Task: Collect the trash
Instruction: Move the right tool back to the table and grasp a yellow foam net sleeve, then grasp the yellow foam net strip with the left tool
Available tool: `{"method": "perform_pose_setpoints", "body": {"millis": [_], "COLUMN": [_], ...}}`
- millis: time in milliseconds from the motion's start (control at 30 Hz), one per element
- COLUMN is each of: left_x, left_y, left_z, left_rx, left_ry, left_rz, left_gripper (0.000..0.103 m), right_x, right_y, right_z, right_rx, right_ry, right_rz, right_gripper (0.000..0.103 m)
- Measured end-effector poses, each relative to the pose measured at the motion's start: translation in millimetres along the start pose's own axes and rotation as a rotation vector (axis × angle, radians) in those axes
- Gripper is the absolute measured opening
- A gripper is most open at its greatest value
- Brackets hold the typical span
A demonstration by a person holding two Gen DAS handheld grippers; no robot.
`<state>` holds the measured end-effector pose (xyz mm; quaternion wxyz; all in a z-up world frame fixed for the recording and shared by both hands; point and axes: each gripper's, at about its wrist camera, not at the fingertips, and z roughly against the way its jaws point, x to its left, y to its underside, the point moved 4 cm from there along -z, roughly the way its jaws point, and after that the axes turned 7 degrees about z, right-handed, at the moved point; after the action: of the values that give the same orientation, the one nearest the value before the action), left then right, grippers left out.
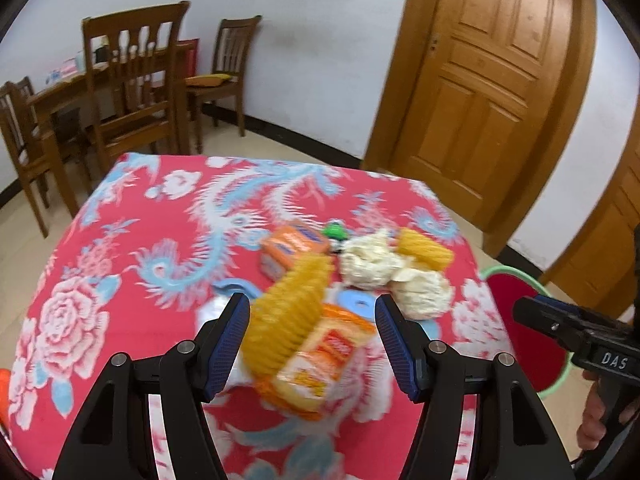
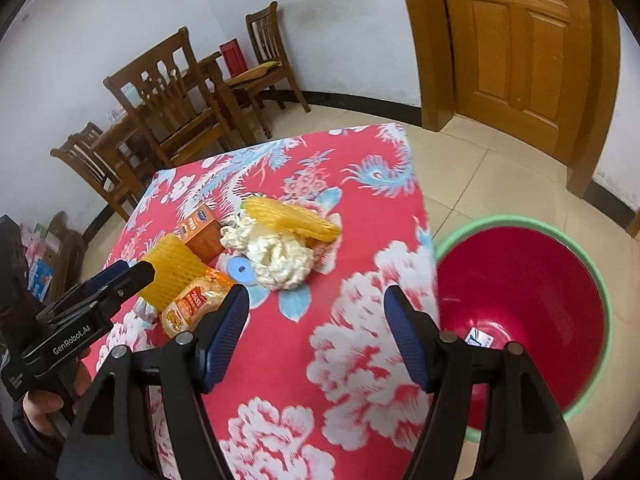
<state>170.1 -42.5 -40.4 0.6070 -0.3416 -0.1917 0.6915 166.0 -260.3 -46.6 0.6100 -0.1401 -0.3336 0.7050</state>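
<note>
Table (image 2: 360,360) with red floral cloth sits mid-room; the red basin (image 2: 520,280) with green rim stands on the floor just off its right edge, one small scrap already inside. Trash clusters on the near-right part of the table: yellow foam net (image 1: 286,316) lying over an orange snack bag (image 1: 320,364), orange box (image 1: 294,246) behind, crumpled tissues (image 1: 372,264) and a second foam net (image 1: 426,246) further right.

Left gripper (image 1: 312,336) is spread wide, pinching nothing, and hangs just over the near net and bag; both show between its fingers. The net's long axis runs near-to-far, tilted slightly right, roughly along the fingers, so a squeeze would likely catch its width.

Right gripper (image 2: 316,328) is also spread, empty, over bare cloth between pile and basin. The left hand is clearly nearer the net; the right is nearer the basin and tissues.
</note>
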Motion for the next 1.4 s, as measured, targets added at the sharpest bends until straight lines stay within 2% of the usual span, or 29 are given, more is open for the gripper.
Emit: {"method": "perform_pose_setpoints", "body": {"millis": [267,633,733,800,900,967,1067,1167,1400], "left_x": [25.7,22.7,20.5,20.0,18.7,16.7,12.8,10.9,8.4], "left_y": [1.1,4.2,5.4,6.3,7.7,9.2,10.2,9.6,6.1], "left_z": [-17.3,-31.6,-34.1,-36.4,-40.0,-41.7,-39.7,-36.9,-24.7], "left_rx": [0.039,0.058,0.065,0.075,0.1,0.113,0.111,0.104,0.086], "left_ry": [-0.045,0.01,0.031,0.043,0.073,0.093,0.118,0.132,0.162], "left_rz": [0.023,0.037,0.039,0.044,0.057,0.06,0.055,0.058,0.078], "left_gripper": [0.066,0.066,0.066,0.061,0.046,0.031,0.017,0.013,0.011], "right_x": [18.4,22.4,21.3,22.1,24.4,24.3,23.8,25.0,27.6], "right_y": [-22.2,-45.6,-47.0,-46.4,-44.6,-44.1,-44.5,-44.5,-46.9], "right_z": [-39.3,-83.1,-94.8,-100.3,-105.9,-107.8,-106.0,-100.5,-67.9], "right_rx": [0.046,0.062,0.089,0.103,0.12,0.125,0.12,0.107,0.031], "right_ry": [0.021,0.108,0.09,0.081,0.054,0.035,0.032,0.027,0.024], "right_rz": [0.065,0.153,0.152,0.155,0.146,0.13,0.121,0.128,0.133], "right_gripper": [0.076,0.076,0.075,0.067,0.055,0.037,0.019,0.014,0.012]}}
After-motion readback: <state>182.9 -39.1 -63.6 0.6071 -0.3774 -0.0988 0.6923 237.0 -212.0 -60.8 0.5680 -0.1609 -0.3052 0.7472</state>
